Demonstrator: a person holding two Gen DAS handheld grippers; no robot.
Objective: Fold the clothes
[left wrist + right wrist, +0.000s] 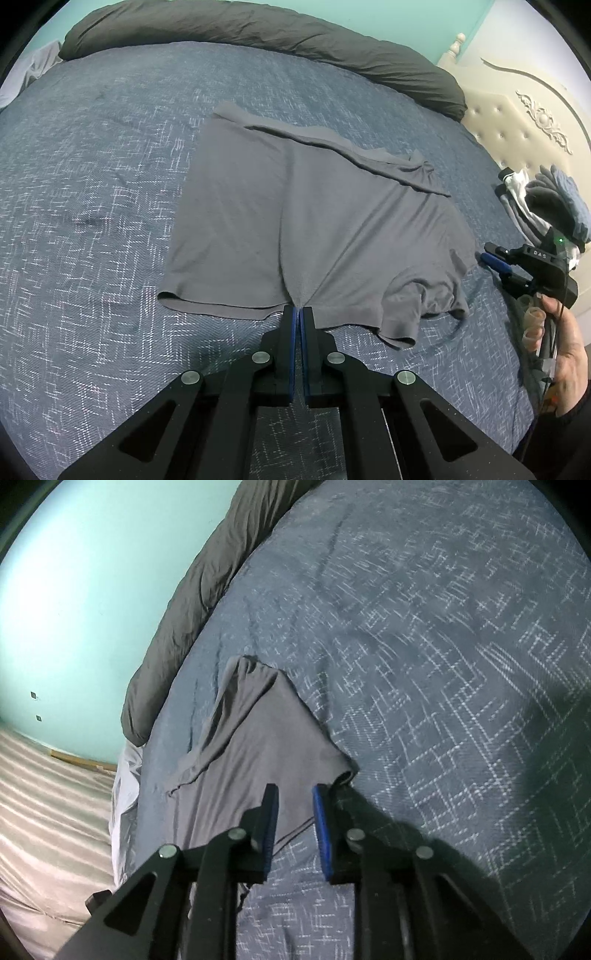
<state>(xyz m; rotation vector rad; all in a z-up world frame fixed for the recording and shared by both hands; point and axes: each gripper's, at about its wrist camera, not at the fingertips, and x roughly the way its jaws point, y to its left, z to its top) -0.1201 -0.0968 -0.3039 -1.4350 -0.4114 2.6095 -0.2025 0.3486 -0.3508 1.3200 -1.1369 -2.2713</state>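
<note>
Grey shorts (295, 214) lie spread flat on the blue bed (92, 221). The left gripper (298, 312) is pinched closed on their crotch hem. The right gripper (295, 794) (its 2 fingers parted, holding nothing) hovers over one leg opening, near a clothes pile (546, 206).

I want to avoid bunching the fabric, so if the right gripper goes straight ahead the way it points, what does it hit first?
Probably the grey shorts. The right gripper is open, with the leg hem directly ahead between its fingers, lying on the blue bedspread. How high it hovers above the fabric is unclear.
</note>
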